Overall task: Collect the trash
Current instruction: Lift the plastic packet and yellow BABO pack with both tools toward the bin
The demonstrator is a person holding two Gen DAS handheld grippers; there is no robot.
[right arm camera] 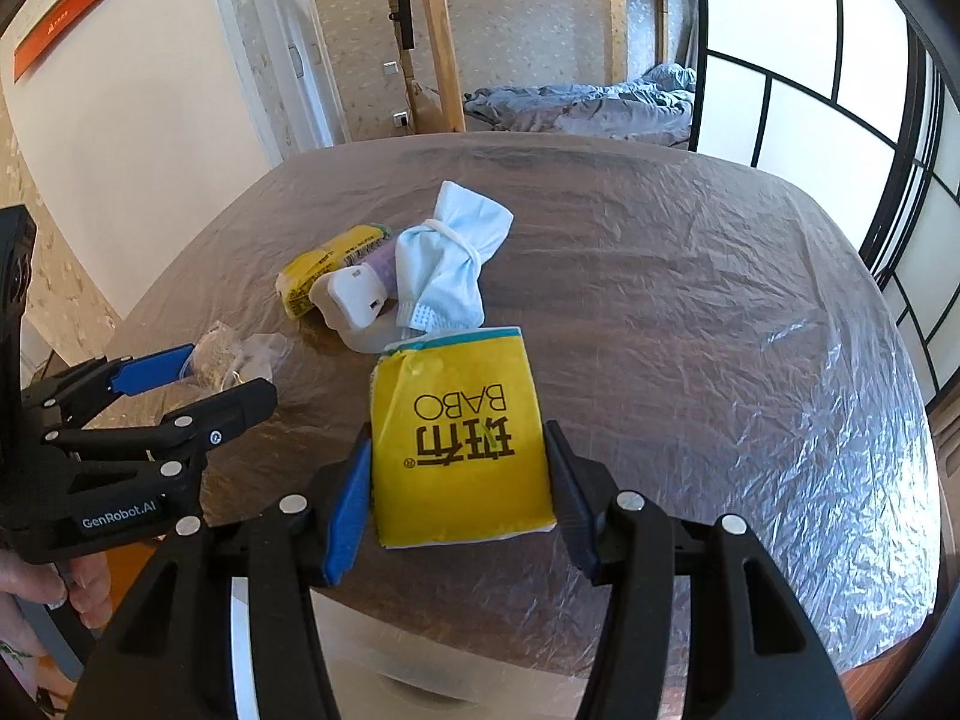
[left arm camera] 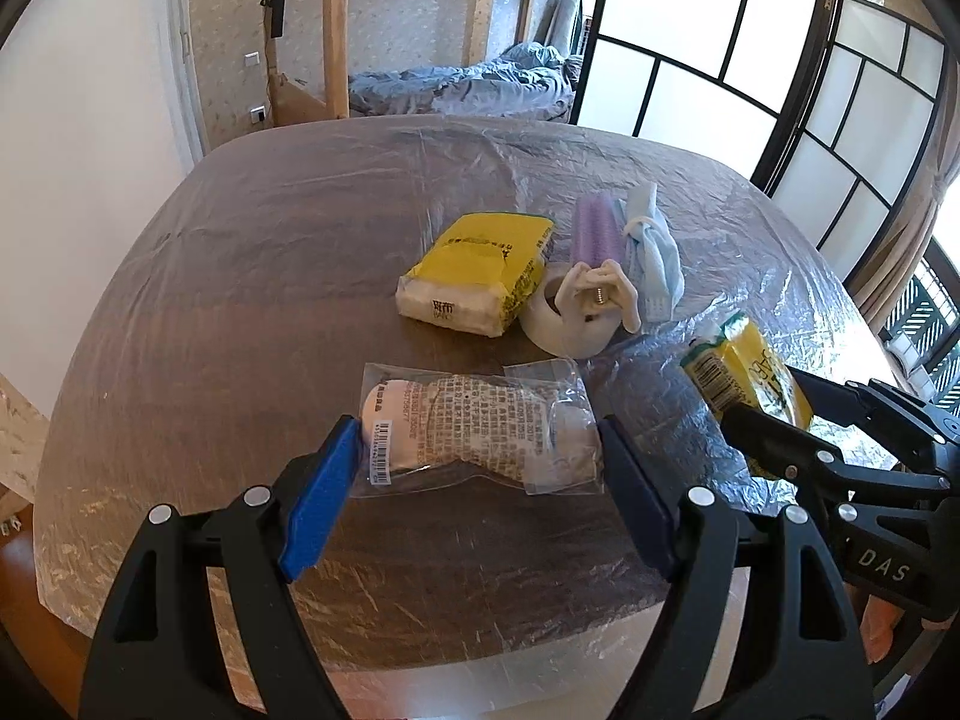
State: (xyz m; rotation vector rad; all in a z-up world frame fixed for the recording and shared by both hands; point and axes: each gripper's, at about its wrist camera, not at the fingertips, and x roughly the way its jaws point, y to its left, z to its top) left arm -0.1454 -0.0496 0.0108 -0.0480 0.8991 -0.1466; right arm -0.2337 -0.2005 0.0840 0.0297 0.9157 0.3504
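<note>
My left gripper (left arm camera: pixel 480 468) is closed around a clear plastic packet (left arm camera: pixel 480 426) with printed text, one blue pad at each end of it, low over the table. It also shows in the right wrist view (right arm camera: pixel 198 378). My right gripper (right arm camera: pixel 459 480) is shut on a yellow BABO tissue pack (right arm camera: pixel 459 438), held near the table's front edge; the pack shows in the left wrist view (left arm camera: pixel 744 378). Behind lie a second yellow tissue pack (left arm camera: pixel 474 276), a white lint roller with purple head (left arm camera: pixel 591 276) and a crumpled blue face mask (left arm camera: pixel 651 252).
The round table (left arm camera: pixel 240 300) is covered in clear plastic film. A wooden bunk bed with blue bedding (left arm camera: pixel 468 90) stands behind. Sliding black-framed screens (left arm camera: pixel 840 96) are on the right. A white bin rim (right arm camera: pixel 240 660) shows below the table's front edge.
</note>
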